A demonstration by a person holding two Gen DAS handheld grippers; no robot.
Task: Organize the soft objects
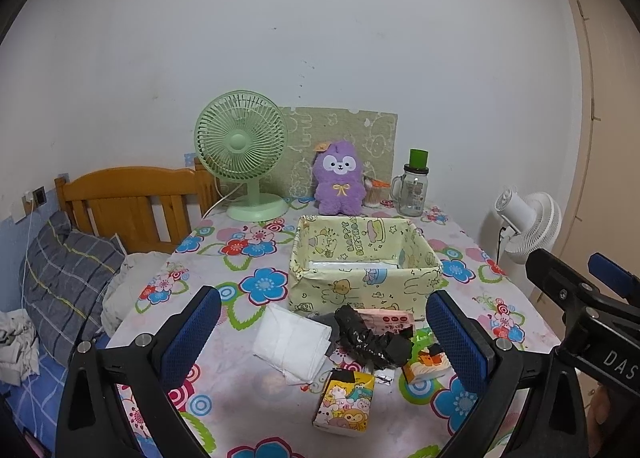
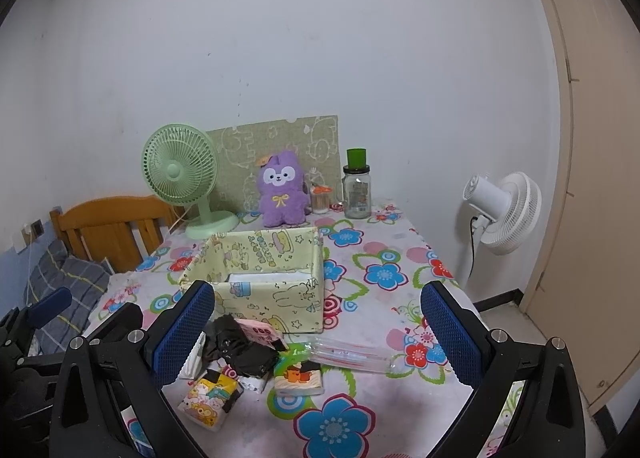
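Observation:
A yellow cartoon-print fabric box [image 1: 360, 290] [image 2: 280, 298] stands mid-table with a white pack lying inside. In front of it lies a small pile: a white folded cloth [image 1: 292, 342], a crumpled black item [image 1: 372, 338] [image 2: 240, 350], a pink pack [image 1: 388, 322] [image 2: 260, 334], a cartoon tissue pack [image 1: 346, 402] [image 2: 210, 398] and an orange-print tissue pack [image 1: 426, 364] [image 2: 300, 376]. A clear plastic sleeve [image 2: 352, 354] lies to the right. My left gripper [image 1: 324, 342] hovers open over the pile. My right gripper [image 2: 316, 338] is open too, holding nothing.
At the back stand a green desk fan [image 1: 242, 154], a purple plush [image 1: 340, 184] [image 2: 282, 194], a glass jar with green lid [image 1: 414, 186] and a toothpick holder [image 1: 374, 194]. A white floor fan [image 2: 504, 210] is right of the table. A bed with wooden headboard [image 1: 132, 206] lies left.

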